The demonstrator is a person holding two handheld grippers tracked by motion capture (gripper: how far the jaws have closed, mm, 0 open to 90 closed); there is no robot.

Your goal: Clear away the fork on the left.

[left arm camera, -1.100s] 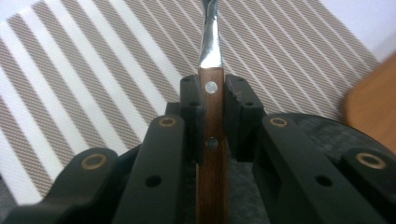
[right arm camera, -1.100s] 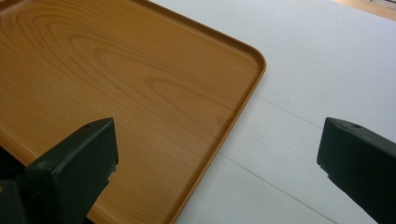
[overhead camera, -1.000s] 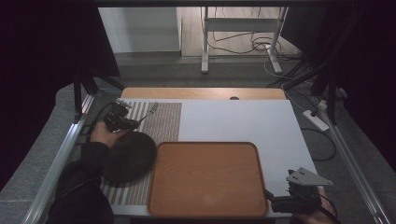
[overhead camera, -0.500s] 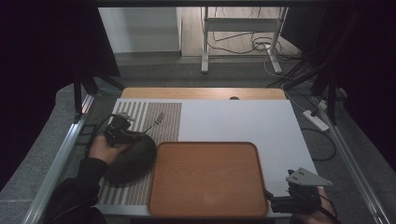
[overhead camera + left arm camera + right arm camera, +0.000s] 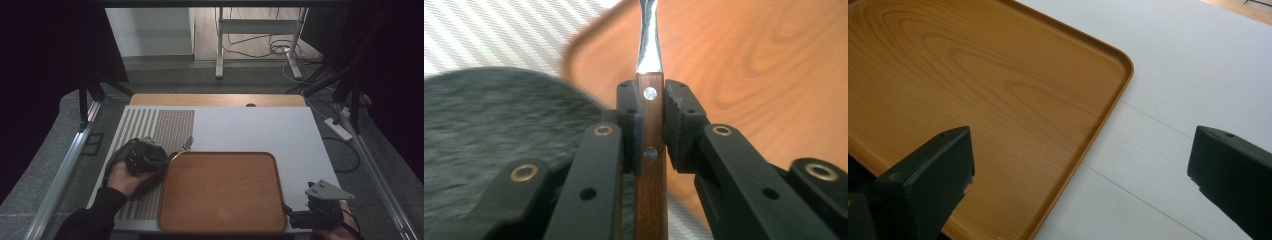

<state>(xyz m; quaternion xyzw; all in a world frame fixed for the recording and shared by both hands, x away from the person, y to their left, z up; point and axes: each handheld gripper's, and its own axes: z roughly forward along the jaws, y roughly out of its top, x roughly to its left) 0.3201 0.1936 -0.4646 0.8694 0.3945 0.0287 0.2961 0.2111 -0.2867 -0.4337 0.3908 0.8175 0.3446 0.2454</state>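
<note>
The left tool (image 5: 651, 125) is clamped on a wooden-handled fork (image 5: 650, 65), lifted at the wooden tray's (image 5: 222, 192) left edge; setting it down remains. The right tool (image 5: 1080, 165) gapes empty.

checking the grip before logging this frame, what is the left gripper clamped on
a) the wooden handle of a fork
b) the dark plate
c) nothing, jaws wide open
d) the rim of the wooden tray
a: in the left gripper view the left gripper has its pads pressed on both sides of the riveted wooden handle of the fork, whose metal neck runs on over the tray.
</note>
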